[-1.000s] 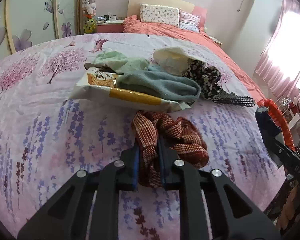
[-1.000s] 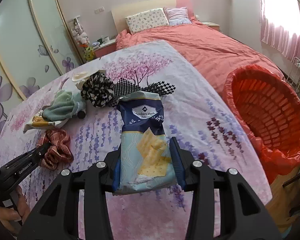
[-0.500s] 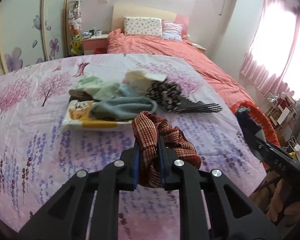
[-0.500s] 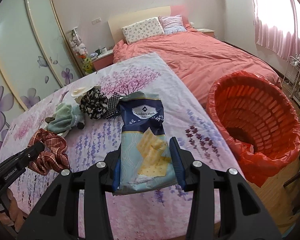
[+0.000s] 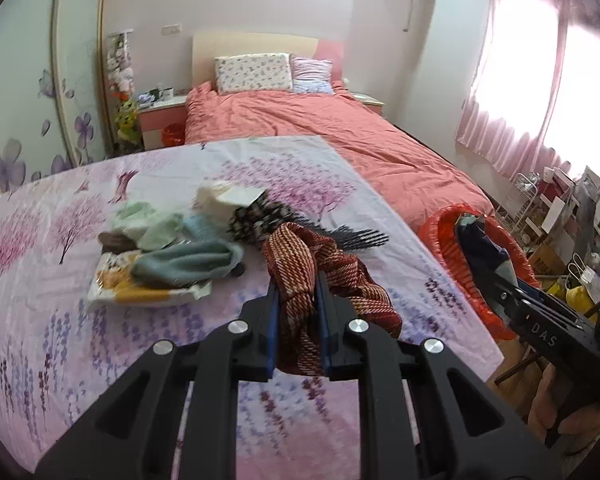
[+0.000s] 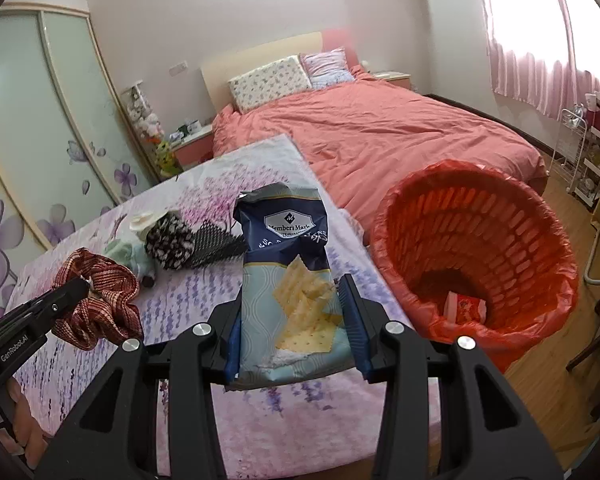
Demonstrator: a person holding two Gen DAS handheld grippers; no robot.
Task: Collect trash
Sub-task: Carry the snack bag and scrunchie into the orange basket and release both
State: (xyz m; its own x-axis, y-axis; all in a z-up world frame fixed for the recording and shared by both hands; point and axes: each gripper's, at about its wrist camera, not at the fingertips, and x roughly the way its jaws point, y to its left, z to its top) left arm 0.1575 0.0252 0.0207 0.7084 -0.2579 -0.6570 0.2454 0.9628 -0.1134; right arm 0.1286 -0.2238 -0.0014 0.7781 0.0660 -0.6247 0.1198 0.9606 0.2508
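My right gripper is shut on a blue Member's Mark cracker bag and holds it upright above the table, left of the red-lined trash basket. A small red and white wrapper lies at the basket's bottom. My left gripper is shut on a red-brown woven scarf, lifted off the floral tablecloth; it also shows in the right wrist view. The basket appears at the right of the left wrist view, with the right gripper over it.
A pile stays on the table: a yellow and white snack bag, a grey-green cloth, a pale green cloth, a white bag and a black and white patterned cloth. A pink bed lies behind. Shelves stand at the right wall.
Both grippers have risen and swung right. The scarf has lifted off the table. The cracker bag is now closer to the basket, whose inside has come into view.
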